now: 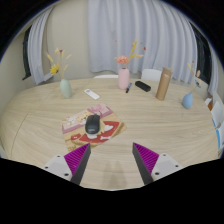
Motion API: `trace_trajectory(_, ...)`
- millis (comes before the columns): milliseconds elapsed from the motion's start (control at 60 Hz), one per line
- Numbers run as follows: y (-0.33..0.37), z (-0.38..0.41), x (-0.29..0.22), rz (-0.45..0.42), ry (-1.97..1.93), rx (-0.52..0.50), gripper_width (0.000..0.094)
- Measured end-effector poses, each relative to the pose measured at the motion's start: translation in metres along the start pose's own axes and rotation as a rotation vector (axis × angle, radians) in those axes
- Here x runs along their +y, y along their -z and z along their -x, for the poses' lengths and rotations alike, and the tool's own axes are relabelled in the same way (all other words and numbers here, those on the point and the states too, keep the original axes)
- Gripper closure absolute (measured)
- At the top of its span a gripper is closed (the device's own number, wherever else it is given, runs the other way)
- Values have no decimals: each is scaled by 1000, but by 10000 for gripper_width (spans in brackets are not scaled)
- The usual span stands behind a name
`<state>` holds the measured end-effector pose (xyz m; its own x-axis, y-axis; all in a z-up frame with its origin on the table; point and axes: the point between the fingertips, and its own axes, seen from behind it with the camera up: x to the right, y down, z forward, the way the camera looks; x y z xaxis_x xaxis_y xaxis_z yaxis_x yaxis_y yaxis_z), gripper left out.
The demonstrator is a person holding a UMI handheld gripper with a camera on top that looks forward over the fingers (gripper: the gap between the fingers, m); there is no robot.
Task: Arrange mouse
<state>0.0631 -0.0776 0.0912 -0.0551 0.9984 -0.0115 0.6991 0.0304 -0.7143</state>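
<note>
A dark grey mouse [93, 123] lies on a red and cream patterned mouse mat [92, 127] on the light wooden table [150, 125]. It is ahead of my left finger, a little way beyond the fingertips. My gripper [113, 163] is open and empty, its purple pads [78, 160] spread wide above the table's near part. Nothing stands between the fingers.
At the table's far side stand a green vase with flowers [65, 86], a pink vase with flowers [124, 77], a tan cylinder [163, 83], a small blue vase [187, 100], a black object [143, 86] and a white card [92, 95]. Curtains hang behind.
</note>
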Motion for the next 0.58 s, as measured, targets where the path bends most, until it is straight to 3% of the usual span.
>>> trace_trajectory(300, 90, -74, 83, 48, -11, 82, 76)
trace_trajectory(583, 99, -104, 99, 51, -38, 83, 77)
